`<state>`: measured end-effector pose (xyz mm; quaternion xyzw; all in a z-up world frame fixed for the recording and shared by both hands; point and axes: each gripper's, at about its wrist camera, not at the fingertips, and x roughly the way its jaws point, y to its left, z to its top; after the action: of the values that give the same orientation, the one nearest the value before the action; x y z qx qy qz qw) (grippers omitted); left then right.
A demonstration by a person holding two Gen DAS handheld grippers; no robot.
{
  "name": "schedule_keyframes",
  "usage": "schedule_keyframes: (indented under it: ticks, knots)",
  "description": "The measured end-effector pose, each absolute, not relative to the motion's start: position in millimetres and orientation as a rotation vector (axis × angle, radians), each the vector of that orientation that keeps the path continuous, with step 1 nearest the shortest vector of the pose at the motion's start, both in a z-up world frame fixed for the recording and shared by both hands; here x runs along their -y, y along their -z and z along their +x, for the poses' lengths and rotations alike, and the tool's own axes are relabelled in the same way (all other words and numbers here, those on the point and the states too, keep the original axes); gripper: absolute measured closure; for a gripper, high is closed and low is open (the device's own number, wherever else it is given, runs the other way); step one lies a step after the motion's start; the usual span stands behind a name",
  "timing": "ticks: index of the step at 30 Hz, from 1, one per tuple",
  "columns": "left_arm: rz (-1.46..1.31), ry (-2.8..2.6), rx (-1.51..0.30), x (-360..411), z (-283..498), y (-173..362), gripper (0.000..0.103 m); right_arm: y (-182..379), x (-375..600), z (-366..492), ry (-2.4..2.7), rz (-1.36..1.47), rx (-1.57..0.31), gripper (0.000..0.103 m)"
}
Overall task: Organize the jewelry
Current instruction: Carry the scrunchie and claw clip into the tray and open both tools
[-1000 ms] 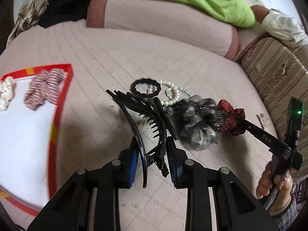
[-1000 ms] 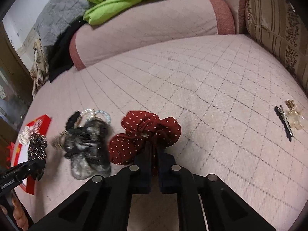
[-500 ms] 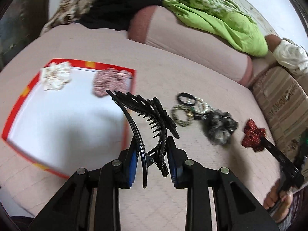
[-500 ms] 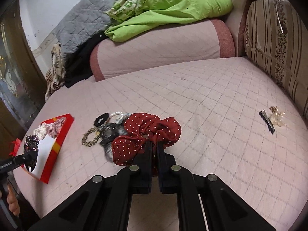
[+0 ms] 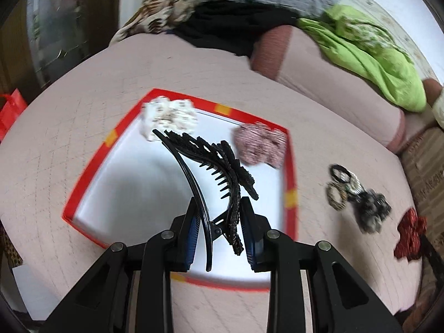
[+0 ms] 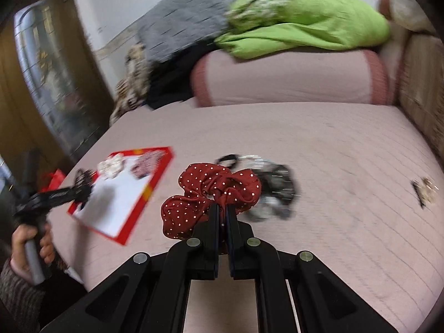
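Observation:
My left gripper (image 5: 219,222) is shut on a black hair clip (image 5: 211,172) and holds it above the red-rimmed white tray (image 5: 290,166). The tray holds a white scrunchie (image 5: 169,116) and a pink striped scrunchie (image 5: 260,147). My right gripper (image 6: 222,216) is shut on a red polka-dot scrunchie (image 6: 213,191), lifted above the pink bed. A grey scrunchie (image 5: 371,213) with black and beaded hair ties (image 5: 340,183) lies on the bed right of the tray. The tray (image 6: 155,177) and left gripper (image 6: 80,186) also show in the right wrist view.
A small hair pin and gold trinket (image 6: 424,191) lie at the right of the bed. A pink bolster (image 6: 288,80), green blanket (image 6: 305,19) and grey quilt (image 6: 183,19) sit at the back. A red bag (image 5: 9,108) hangs left of the bed.
My left gripper has carried the black clip left from the pile to above the tray. My right gripper has lifted the red scrunchie off the bed and swung left toward the tray.

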<state>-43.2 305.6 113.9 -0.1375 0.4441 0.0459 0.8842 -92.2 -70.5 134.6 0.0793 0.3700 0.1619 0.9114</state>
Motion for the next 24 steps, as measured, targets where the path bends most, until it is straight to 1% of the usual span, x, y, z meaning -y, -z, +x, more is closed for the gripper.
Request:
schedule_keyframes:
  ticks: [4, 10, 17, 24]
  knots:
    - [-0.37, -0.125, -0.942, -340, -27, -104, 0.076, -135, 22, -80, -0.428, 0.142, -0.814, 0.098]
    - [-0.462, -0.115, -0.975, -369, -5, -86, 0.076, -127, -60, -43, -0.518, 0.086, -0.901, 0.098]
    - [-0.465, -0.139, -1.008, -385, 8, -71, 0.076, -94, -132, -6, -0.547, 0.052, -1.0, 0.098]
    - [-0.413, -0.209, -1.055, -394, 14, -60, 0.076, -66, -174, -2, -0.578, -0.009, -1.064, 0.098]
